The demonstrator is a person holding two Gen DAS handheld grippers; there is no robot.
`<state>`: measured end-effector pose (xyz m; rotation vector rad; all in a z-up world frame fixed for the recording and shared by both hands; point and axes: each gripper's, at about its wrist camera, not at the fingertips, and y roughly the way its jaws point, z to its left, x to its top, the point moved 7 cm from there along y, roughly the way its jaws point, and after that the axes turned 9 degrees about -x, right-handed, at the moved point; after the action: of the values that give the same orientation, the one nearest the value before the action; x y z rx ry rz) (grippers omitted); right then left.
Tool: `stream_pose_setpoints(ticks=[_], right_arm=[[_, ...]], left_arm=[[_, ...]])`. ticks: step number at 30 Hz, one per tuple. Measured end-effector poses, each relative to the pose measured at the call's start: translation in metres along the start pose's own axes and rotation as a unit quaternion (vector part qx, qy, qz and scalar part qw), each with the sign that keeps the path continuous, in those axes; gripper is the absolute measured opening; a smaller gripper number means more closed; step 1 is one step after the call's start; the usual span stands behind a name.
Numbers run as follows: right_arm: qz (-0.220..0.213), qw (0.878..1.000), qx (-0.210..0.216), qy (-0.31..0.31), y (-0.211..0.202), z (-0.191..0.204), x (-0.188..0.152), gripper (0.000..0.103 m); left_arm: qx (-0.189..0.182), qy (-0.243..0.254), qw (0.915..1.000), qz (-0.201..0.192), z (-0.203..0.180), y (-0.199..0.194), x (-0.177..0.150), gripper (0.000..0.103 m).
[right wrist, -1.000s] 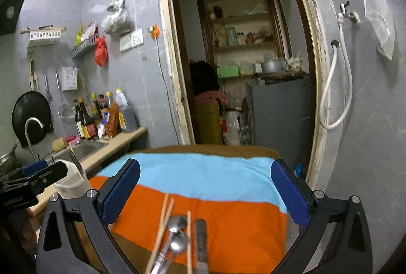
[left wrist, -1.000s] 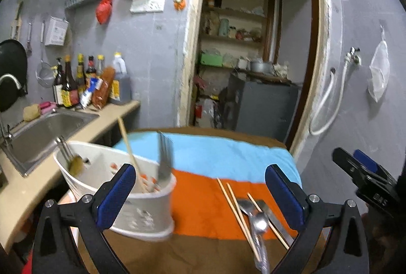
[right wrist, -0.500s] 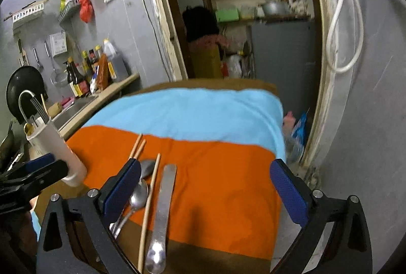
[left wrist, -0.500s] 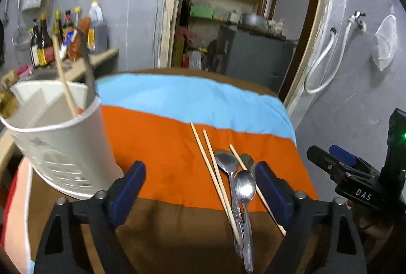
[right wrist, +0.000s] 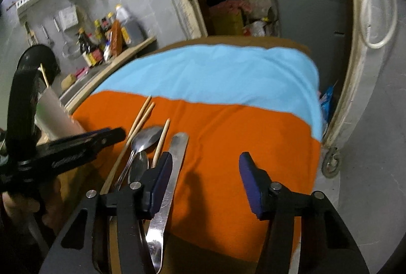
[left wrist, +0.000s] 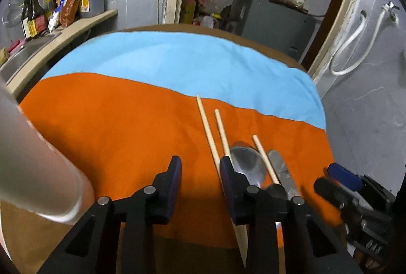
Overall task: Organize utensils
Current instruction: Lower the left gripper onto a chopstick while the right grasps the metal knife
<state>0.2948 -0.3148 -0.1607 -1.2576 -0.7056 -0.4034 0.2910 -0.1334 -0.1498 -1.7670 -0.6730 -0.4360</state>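
Surface: counter (left wrist: 127, 122) covered by a cloth in blue, orange and brown bands; the utensils lie on the orange band, toward its right side as seen from the left wrist.
Utensils: three chopsticks (left wrist: 206, 127), two spoons (left wrist: 247, 165) and one flat metal knife (left wrist: 280, 167), grouped side by side, roughly parallel, some touching.
Chopsticks: two long ones lie close together on the left of the group; a third (right wrist: 162, 139) lies between the spoons and the knife.
Spoons: in the right wrist view, one spoon (right wrist: 147, 138) has its bowl up the cloth; the second bowl (right wrist: 138, 167) sits just below it, over its handle.
Knife: rightmost item (right wrist: 175, 165), running down the orange band past the brown band.
Holder: white utensil holder (left wrist: 33, 167) stands at the left edge of the counter, well apart from the group; a chopstick stands in it (right wrist: 44, 75).
Left tongs: (left wrist: 200, 177) jaws closing, released; only bare orange cloth lies between them. The right finger sits over the two long chopsticks, beside the spoon bowl.
Right tongs: (right wrist: 205, 177) jaws closing, released; only cloth between them. The left finger overlaps the knife's left edge; contact cannot be confirmed.
Background: sink counter with bottles (left wrist: 61, 2) at far left; an open doorway behind.
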Motion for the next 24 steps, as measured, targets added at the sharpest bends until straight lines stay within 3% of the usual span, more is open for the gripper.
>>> stream_pose_setpoints(ticks=[7,15,17,20,24], right_arm=[[0.031,0.998,-0.007,-0.053,0.022,0.027,-0.005,0.049],[0.041,0.994,-0.042,-0.096,0.026,0.040,0.002,0.049],[0.042,0.993,-0.061,-0.093,0.024,0.035,0.003,0.038],[0.048,0.994,-0.071,-0.069,0.021,0.025,0.005,0.023],[0.064,0.996,-0.052,-0.021,0.020,0.013,0.005,0.016]], left_arm=[[-0.016,0.006,0.9998,0.013,-0.002,0.014,0.006,0.029],[-0.004,0.034,0.9988,0.035,-0.006,0.028,0.013,0.028],[-0.003,0.037,0.9985,0.040,-0.007,0.029,0.015,0.027],[-0.014,0.035,0.9983,0.045,-0.009,0.030,0.014,0.012],[-0.023,0.033,0.9973,0.061,-0.012,0.026,0.010,0.009]])
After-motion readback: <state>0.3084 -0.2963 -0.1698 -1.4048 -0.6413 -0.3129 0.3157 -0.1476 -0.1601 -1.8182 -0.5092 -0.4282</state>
